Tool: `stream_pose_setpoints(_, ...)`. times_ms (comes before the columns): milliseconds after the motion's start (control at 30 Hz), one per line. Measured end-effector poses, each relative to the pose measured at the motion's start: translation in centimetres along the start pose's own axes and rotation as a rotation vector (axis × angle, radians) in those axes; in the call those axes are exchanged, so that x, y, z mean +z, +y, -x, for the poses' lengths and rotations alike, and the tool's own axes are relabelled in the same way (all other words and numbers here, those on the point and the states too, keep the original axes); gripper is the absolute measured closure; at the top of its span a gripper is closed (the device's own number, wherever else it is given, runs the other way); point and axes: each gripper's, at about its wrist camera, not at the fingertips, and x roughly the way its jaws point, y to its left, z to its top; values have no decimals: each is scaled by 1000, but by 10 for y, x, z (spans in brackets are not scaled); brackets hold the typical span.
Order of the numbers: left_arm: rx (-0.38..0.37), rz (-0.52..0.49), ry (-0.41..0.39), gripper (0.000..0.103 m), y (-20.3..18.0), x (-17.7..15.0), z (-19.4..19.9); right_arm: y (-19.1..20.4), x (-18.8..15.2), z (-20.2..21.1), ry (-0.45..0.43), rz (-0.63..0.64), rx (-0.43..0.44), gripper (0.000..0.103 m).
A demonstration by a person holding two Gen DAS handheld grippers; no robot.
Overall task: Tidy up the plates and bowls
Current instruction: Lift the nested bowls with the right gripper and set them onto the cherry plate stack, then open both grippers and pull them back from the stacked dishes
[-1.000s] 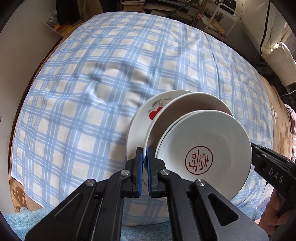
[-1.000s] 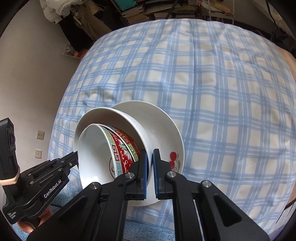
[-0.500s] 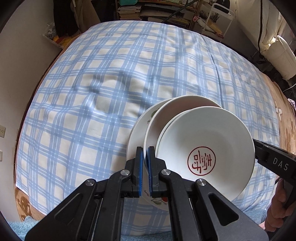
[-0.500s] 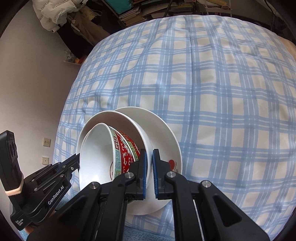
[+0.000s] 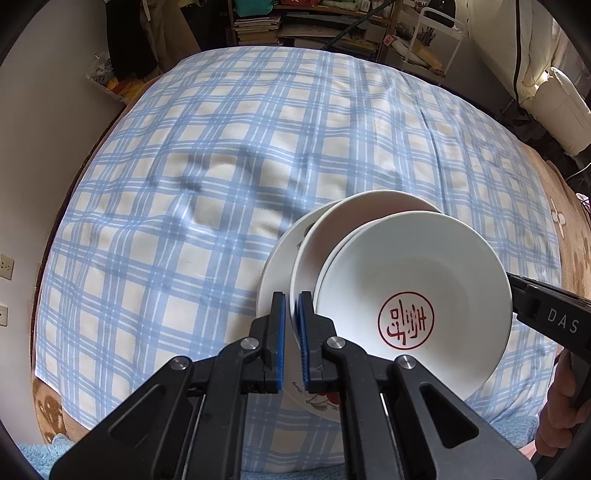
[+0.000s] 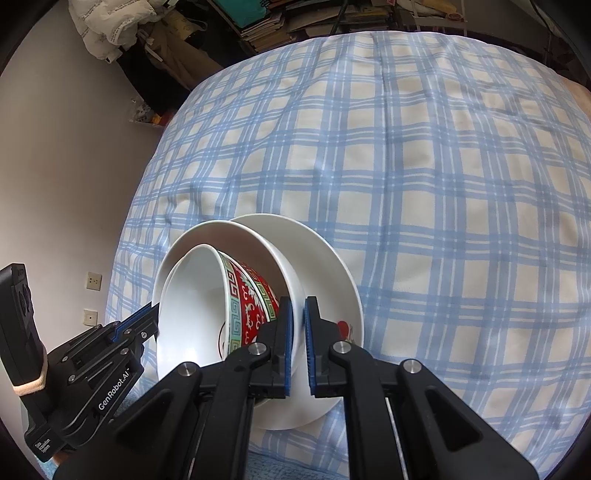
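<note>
A nested stack hangs above the blue checked bed: a white cherry plate, a plain white dish on it, and a bowl with a red seal mark inside and a red patterned outside. My left gripper is shut on the rims of the plate and dish on the stack's left side. My right gripper is shut on the same rims from the opposite side, and shows at the right edge of the left wrist view. The stack is tilted.
The bed with the blue checked cover fills both views, with dents in it to the left. Bookshelves and clutter stand beyond its far end. A grey wall with sockets runs along the left side.
The whole stack and both grippers have risen away from the bed cover. More of the room beyond the bed shows now. Both grips are unchanged.
</note>
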Motion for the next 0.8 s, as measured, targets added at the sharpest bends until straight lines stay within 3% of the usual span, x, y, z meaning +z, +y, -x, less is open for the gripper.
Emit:
stream_pose_setpoints(500,15,8,-8,81,5,-3,4,6,-2,3,5,44,-32,93)
stream_pose_setpoints(700,72,-35,-83,69,0,-10,23,9,-6,19,-57,67,-56,93)
stream_pose_setpoints(800,80,-35,-103,62,3,-14,31,11,-7,31,-88,72,-53,84)
